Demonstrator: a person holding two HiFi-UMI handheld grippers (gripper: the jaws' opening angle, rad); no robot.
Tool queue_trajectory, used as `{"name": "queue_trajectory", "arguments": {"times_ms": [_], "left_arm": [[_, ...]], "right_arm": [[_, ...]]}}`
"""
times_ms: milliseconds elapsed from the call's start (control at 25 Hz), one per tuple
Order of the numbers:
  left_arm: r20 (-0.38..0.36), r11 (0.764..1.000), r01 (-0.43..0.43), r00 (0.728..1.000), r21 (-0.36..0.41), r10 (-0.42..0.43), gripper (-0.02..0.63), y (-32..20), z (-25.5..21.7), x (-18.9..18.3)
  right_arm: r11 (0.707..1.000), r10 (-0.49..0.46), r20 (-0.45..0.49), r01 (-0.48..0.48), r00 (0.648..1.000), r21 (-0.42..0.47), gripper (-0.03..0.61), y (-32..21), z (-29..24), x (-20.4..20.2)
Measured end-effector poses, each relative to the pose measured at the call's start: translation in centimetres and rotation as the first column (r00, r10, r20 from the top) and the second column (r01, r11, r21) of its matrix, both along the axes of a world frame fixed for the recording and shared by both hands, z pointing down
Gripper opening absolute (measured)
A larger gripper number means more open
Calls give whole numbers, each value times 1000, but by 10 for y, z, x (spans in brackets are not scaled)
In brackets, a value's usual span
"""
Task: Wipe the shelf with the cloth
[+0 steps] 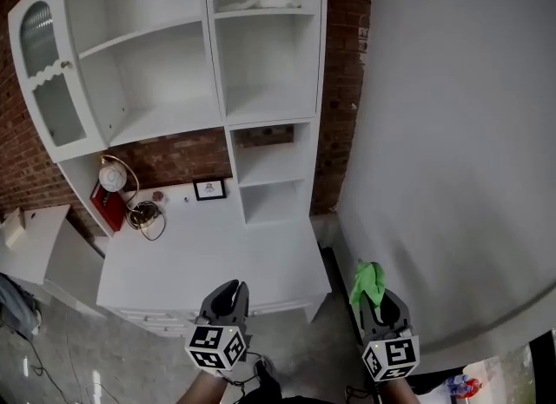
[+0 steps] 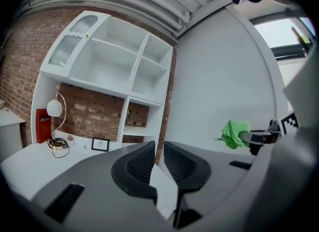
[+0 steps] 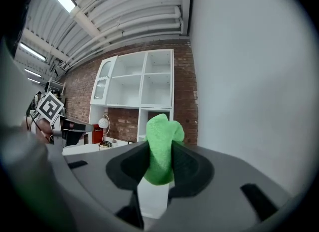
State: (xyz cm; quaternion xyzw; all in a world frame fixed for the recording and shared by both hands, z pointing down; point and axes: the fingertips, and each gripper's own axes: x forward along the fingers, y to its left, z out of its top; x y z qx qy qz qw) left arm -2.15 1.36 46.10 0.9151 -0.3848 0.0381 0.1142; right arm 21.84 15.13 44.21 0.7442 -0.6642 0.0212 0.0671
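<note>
A white shelf unit stands against a brick wall, above a white desk top. In the head view both grippers hang low, in front of the desk's near edge and apart from the shelves. My right gripper is shut on a bright green cloth, which bulges up between its jaws. My left gripper holds nothing, and its jaws stand almost together. The left gripper view also shows the green cloth off to the right. The shelf unit lies far ahead in the right gripper view.
On the desk's back left are a round lamp, a red box, a coiled cable and a small picture frame. A glass cabinet door hangs open at left. A plain white wall runs along the right. Something pale lies on the top shelf.
</note>
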Motion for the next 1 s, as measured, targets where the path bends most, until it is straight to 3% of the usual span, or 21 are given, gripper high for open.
{"name": "queue_trajectory", "arguments": {"times_ms": [200, 560, 1000], "left_arm": [[-15, 1000, -7, 1000, -13, 7, 55, -64, 1, -2], [-26, 998, 38, 999, -49, -39, 55, -159, 17, -43], [-20, 996, 55, 998, -72, -57, 55, -205, 25, -47]], "right_arm": [[1000, -8, -12, 8, 1000, -25, 110, -65, 0, -8], [994, -89, -44, 86, 995, -72, 110, -177, 9, -52], [976, -183, -49, 176, 982, -130, 111, -246, 26, -73]]}}
